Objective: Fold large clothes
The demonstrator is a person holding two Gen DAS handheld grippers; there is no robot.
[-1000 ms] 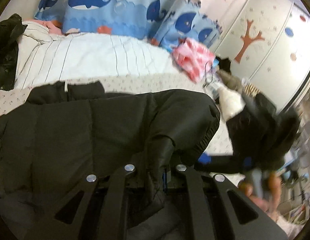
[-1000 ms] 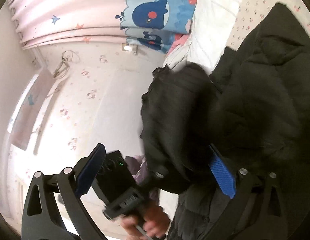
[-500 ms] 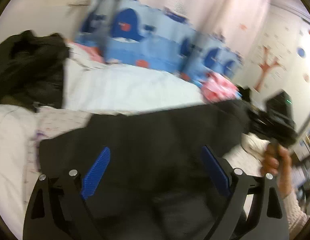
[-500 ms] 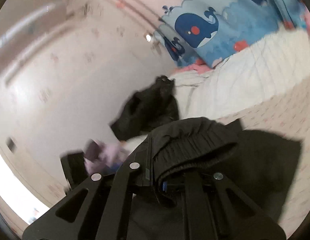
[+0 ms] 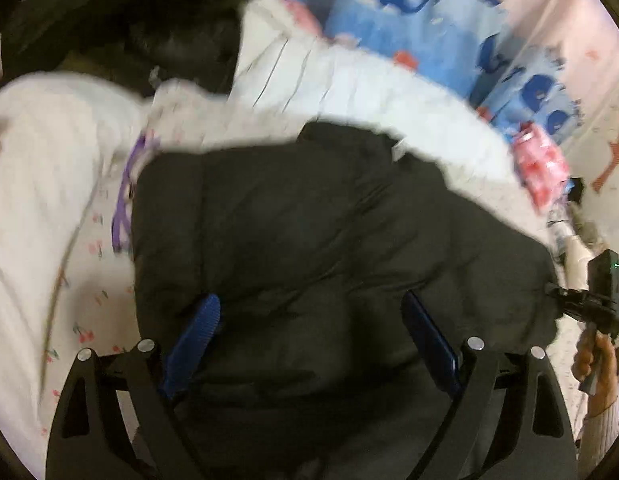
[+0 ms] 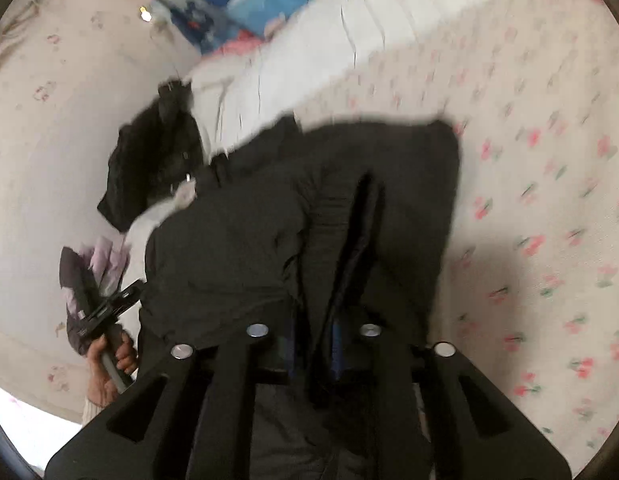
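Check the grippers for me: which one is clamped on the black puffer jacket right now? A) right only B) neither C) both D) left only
A: the right gripper is shut on a fold of the black puffer jacket, while the left gripper hangs open over it, blue fingers spread apart.

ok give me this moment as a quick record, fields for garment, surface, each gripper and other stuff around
garment: black puffer jacket, lying on the bed
surface: cherry-print sheet
left gripper: open, jaws wide over the jacket, gripping nothing
right gripper: shut on a fold of the jacket
other clothing: second dark garment heaped near the wall
bedding: white quilt, whale-print blanket
image quality: both views motion-blurred
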